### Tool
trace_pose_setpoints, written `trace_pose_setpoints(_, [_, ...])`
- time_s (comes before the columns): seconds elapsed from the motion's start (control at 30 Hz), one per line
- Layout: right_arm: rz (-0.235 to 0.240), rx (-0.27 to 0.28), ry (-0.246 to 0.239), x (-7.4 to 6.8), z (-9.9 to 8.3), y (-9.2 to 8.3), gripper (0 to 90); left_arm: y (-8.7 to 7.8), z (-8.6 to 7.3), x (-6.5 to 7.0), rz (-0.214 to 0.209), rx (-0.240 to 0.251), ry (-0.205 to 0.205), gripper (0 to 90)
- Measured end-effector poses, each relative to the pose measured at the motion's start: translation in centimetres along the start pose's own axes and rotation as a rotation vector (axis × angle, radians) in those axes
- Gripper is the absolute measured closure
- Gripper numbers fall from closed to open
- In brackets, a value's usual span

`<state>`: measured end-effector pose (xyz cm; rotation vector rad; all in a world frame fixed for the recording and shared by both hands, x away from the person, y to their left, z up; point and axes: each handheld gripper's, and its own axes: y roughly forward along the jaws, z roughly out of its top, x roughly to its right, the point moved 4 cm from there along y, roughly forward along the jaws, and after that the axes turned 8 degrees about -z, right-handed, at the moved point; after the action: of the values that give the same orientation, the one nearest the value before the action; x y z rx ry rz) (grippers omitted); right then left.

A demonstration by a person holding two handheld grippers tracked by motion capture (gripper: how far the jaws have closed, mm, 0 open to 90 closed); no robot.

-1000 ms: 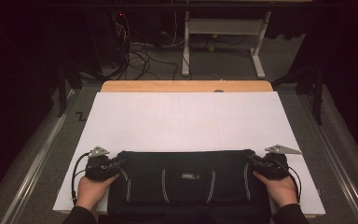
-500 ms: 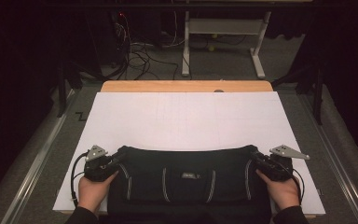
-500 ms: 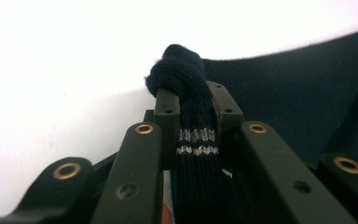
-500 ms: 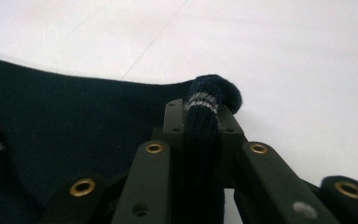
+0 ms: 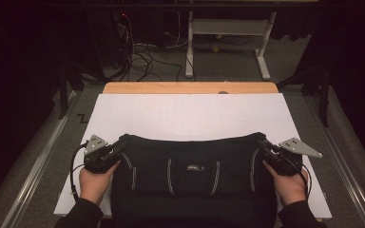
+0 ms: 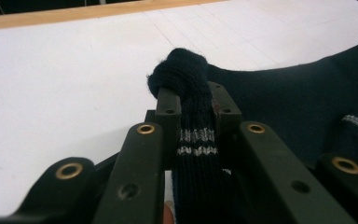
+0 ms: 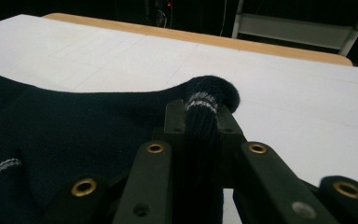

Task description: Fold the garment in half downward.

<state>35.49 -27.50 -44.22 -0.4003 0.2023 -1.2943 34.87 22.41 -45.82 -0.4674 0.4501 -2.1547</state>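
– How's the light on your feed?
– I see the white table cover (image 5: 195, 118) lit evenly from overhead, no glare; the room behind is nearly black.
– Sharpness?
– I get soft, grainy pictures. The dark garment (image 5: 195, 175) loses detail, and the near jaws blur in both gripper views.

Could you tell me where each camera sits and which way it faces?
High view: above the table's near side, looking forward and down on the dark knit garment; both hands, left gripper, right gripper.
Left gripper view: along its shut jaws pinching a garment corner.
Right gripper view: likewise, other corner.
Shared: garment, white table sheet.
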Motion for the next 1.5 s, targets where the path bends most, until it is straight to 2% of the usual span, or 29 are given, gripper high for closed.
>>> trace_pose_setpoints(0.27, [-0.03,0.032,-0.024,0.7,1.7,1.5,80.9,1.1,1.6,-2.0,0.024,0.005,-0.036,74.1])
trace_pose_setpoints(0.4, [-0.038,0.032,-0.027,0.7,2.7,2.8,80.9,1.4,2.9,-2.9,0.046,0.008,-0.034,74.5])
trace_pose_setpoints(0.6, [-0.038,0.016,-0.038,0.5,2.9,3.9,80.9,2.0,2.9,-3.0,0.048,-0.01,-0.023,75.0])
trace_pose_setpoints(0.73, [-0.045,0.011,-0.045,0.6,2.9,4.4,80.9,2.4,3.2,-3.3,0.049,0.002,-0.041,75.3])
trace_pose_setpoints(1.0, [-0.062,0.004,-0.017,1.6,3.5,5.9,80.7,3.5,6.1,-4.0,0.079,-0.007,-0.007,75.4])
trace_pose_setpoints(1.1, [-0.075,0.01,-0.035,1.9,4.1,6.4,80.7,4.1,7.0,-4.3,0.103,-0.003,0.003,75.4])
trace_pose_setpoints(1.23, [-0.096,0.025,-0.049,2.4,5.1,6.8,80.6,4.7,8.1,-4.6,0.119,0.01,-0.012,75.2])
trace_pose_setpoints(1.3, [-0.105,0.03,-0.054,2.7,5.5,7.1,80.4,5.1,8.2,-4.5,0.127,0.014,-0.012,75.1])
trace_pose_setpoints(1.37, [-0.115,0.018,-0.066,2.8,5.7,7.7,79.9,5.8,7.9,-4.7,0.134,-0.004,-0.027,74.9])
trace_pose_setpoints(1.5, [-0.118,-0.036,-0.055,2.9,5.0,9.2,77.8,7.3,6.8,-5.1,0.141,-0.049,-0.064,73.6])
